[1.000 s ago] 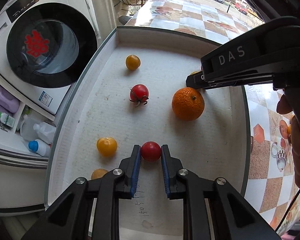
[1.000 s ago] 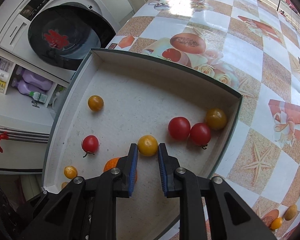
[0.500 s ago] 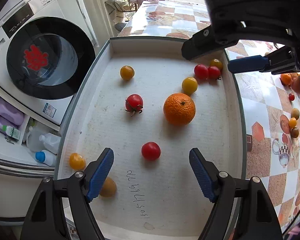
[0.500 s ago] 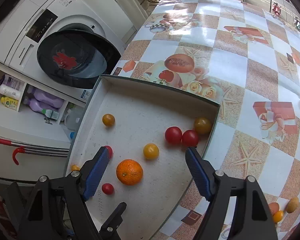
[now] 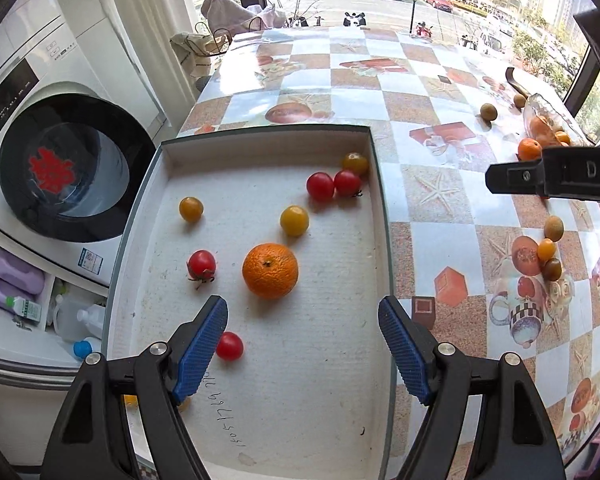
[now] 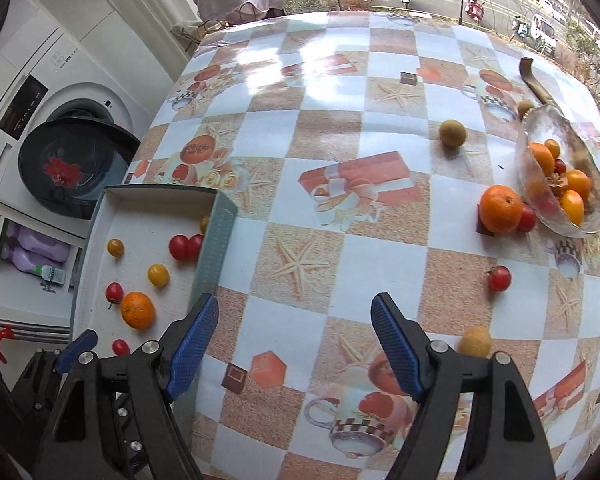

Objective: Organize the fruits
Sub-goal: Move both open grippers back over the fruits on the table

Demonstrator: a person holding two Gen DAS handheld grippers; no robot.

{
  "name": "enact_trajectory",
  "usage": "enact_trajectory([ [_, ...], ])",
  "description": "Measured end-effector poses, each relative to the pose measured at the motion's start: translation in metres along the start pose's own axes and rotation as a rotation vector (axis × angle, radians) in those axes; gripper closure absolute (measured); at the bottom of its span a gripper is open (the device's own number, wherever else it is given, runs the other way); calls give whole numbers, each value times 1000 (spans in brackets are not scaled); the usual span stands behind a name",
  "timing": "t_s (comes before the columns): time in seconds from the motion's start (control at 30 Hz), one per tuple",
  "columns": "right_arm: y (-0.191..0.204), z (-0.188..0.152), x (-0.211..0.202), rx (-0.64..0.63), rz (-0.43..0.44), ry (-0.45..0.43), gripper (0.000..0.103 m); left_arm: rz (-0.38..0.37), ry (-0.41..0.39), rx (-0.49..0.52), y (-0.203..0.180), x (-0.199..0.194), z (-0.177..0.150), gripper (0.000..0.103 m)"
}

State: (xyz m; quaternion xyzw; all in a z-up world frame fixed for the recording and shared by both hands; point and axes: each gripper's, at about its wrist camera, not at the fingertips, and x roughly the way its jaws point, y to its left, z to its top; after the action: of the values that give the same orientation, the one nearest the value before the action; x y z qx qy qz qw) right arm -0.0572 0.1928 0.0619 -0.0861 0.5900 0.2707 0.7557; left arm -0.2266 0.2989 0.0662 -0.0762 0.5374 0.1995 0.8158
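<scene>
Both hand-held grippers have let go since the earlier frames: the left hand-held gripper (image 5: 303, 354) released a red cherry tomato (image 5: 229, 346), which now lies on the tray floor just beside the left blue pad at lower left of the left wrist view, and the right hand-held gripper (image 6: 294, 350) released a yellow cherry tomato (image 6: 158, 275) and has swung away over the checked counter (image 6: 340, 240). Their jaws opened within the last second and now stand spread wide with nothing between them.

In the left wrist view the white tray (image 5: 374, 208) fills the centre. An orange (image 5: 270, 270) sits mid-tray, a stemmed red tomato (image 5: 201, 264) to its left, a yellow tomato (image 5: 294, 221) above it, another yellow one (image 5: 191, 209) at upper left, and two red tomatoes (image 5: 320, 186) touching each other beside a dark yellow one (image 5: 355, 163) in the upper right corner.

In the right wrist view the tray lies at lower left. At upper right a glass bowl (image 6: 524, 152) holds mixed fruit, with a second orange (image 6: 501, 209) touching its rim. A loose red tomato (image 6: 499, 278) and a tan fruit (image 6: 452, 133) lie apart on the counter.
</scene>
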Motion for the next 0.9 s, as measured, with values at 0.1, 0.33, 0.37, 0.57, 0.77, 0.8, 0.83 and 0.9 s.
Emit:
enact_trajectory([
  [0.1,-34,-6,4,52,-104,-1,21,-12,-15,25,-11,-3,7,24],
  [0.33,-89,-24,20,160,-155,48,22,-55,-25,77,-40,-4,19,24],
  [0.37,-93,-26,19,162,-150,47,22,-64,-21,85,-45,-2,20,24],
  [0.57,-102,-41,13,129,-141,44,62,-120,-1,141,-81,5,23,24],
  [0.77,-127,-57,1,176,-151,33,70,-185,12,205,-120,11,26,24],
  [0.8,-133,-59,-1,187,-158,31,70,-197,14,218,-126,12,27,24],
  [0.83,-139,-63,-4,196,-164,29,70,-211,15,228,-133,13,27,24],
  [0.9,-149,-67,-8,211,-177,25,70,-237,18,248,-147,16,29,24],
])
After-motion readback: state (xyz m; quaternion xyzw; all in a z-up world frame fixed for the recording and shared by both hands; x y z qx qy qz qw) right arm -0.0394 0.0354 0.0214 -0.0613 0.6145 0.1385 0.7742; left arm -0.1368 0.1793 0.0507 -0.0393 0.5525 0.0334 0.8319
